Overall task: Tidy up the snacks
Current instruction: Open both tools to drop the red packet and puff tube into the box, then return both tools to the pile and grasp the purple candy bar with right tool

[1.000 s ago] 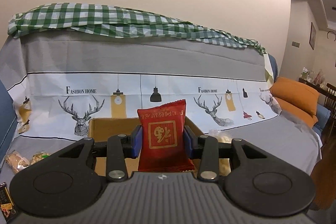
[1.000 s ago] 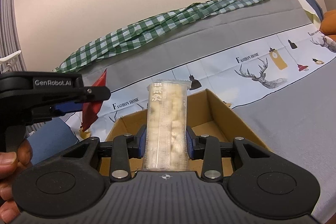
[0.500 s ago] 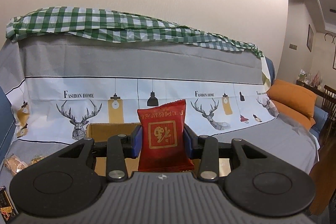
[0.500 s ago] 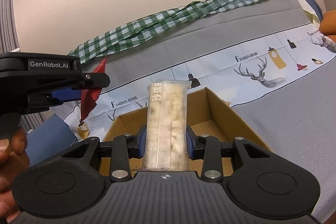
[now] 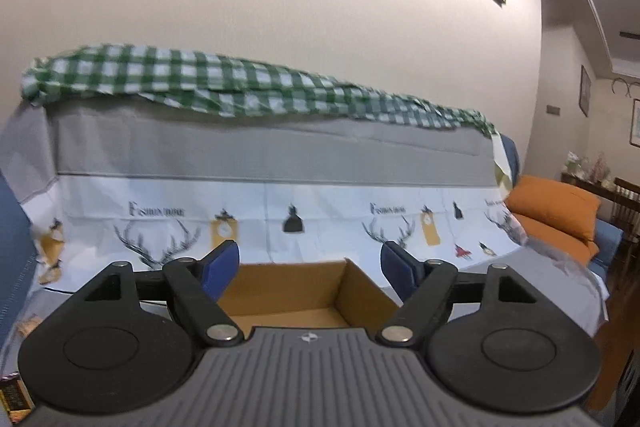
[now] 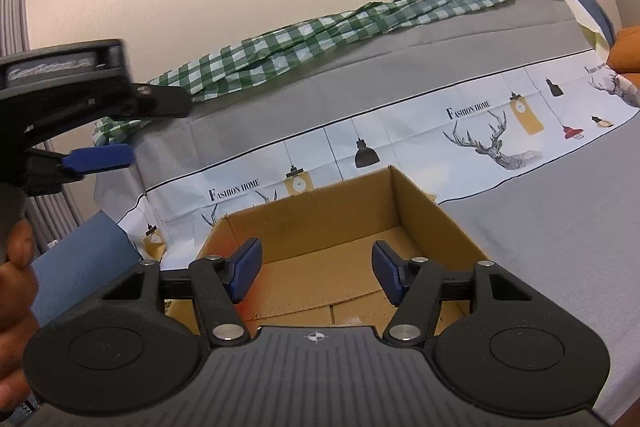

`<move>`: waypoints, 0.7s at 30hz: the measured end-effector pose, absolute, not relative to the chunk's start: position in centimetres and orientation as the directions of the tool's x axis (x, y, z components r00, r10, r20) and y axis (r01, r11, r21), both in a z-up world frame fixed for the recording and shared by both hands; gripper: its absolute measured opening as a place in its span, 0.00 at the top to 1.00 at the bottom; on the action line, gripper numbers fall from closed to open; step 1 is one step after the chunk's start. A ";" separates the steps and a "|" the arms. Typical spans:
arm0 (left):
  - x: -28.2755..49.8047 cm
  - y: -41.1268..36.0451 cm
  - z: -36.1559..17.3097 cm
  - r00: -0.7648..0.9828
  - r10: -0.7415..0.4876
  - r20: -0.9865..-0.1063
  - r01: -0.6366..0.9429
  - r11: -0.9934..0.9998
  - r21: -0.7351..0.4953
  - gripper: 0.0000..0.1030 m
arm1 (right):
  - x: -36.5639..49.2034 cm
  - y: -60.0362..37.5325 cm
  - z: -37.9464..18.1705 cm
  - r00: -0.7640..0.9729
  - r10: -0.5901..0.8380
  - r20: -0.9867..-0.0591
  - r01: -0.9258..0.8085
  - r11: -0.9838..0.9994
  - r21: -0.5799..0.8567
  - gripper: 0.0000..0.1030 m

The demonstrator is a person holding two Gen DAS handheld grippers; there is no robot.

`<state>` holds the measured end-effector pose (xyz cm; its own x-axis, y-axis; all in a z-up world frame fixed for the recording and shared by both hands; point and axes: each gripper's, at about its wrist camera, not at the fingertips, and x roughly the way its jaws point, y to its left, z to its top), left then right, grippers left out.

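Observation:
An open cardboard box [image 6: 420, 211] sits on the covered sofa seat; it also shows in the left wrist view [image 5: 360, 283]. My left gripper [image 5: 310, 267] is open and empty above the box's near side. My right gripper [image 6: 316, 271] is open and empty over the box. A red blur [image 6: 250, 297] shows beside the right gripper's left pad, low inside the box. The left gripper also shows at the left of the right wrist view [image 6: 120, 131], jaws apart. The snack packets from before are not clearly visible.
The sofa is covered with a grey and white deer-print sheet [image 5: 280, 195] and a green checked cloth [image 5: 240, 87] along its back. Orange cushions [image 5: 556, 211] lie at the right end. A few loose snacks [image 5: 16, 395] lie at the left edge.
Both grippers have opened. The red packet has left the left gripper and the pale snack pack has left the right gripper. Both views have tilted slightly upward.

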<state>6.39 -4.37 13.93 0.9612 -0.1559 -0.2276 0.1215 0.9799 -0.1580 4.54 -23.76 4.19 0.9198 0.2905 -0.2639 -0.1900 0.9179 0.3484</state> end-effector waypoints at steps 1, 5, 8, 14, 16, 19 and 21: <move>5.7 -4.0 13.7 0.967 -0.147 -0.209 0.115 0.981 -0.158 0.20 | 4.5 -23.8 4.2 0.920 0.287 -0.265 -0.187 0.919 0.347 0.39; 3.4 -2.4 12.9 0.978 -0.129 -0.163 0.104 0.983 -0.152 0.21 | 4.4 -23.5 4.3 0.921 0.281 -0.268 -0.187 0.926 0.329 0.39; 1.7 -1.0 12.0 0.977 -0.131 -0.171 0.108 0.985 -0.137 0.21 | 4.0 -23.0 4.4 0.919 0.291 -0.267 -0.203 0.928 0.311 0.39; -1.4 3.5 9.4 0.972 -0.100 -0.215 0.081 0.992 -0.094 0.20 | 2.9 -22.3 4.8 0.919 0.295 -0.261 -0.221 0.935 0.278 0.39; -2.5 5.4 7.7 0.965 -0.073 -0.252 0.061 0.997 -0.054 0.20 | 2.4 -21.9 5.0 0.917 0.299 -0.263 -0.229 0.936 0.266 0.39; -4.0 8.2 4.3 0.947 -0.023 -0.322 0.027 1.000 0.007 0.62 | 1.7 -21.3 5.4 0.907 0.314 -0.280 -0.238 0.932 0.272 0.39; -5.0 10.3 1.6 0.918 0.023 -0.396 -0.031 0.999 -0.014 0.91 | 1.3 -20.7 5.8 0.899 0.324 -0.296 -0.242 0.928 0.282 0.39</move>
<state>-5.01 10.31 1.62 0.9181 0.0232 -0.3956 -0.0314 0.9994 -0.0144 1.32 -20.70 5.80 0.8985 0.3239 -0.2961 -0.2417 0.9284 0.2823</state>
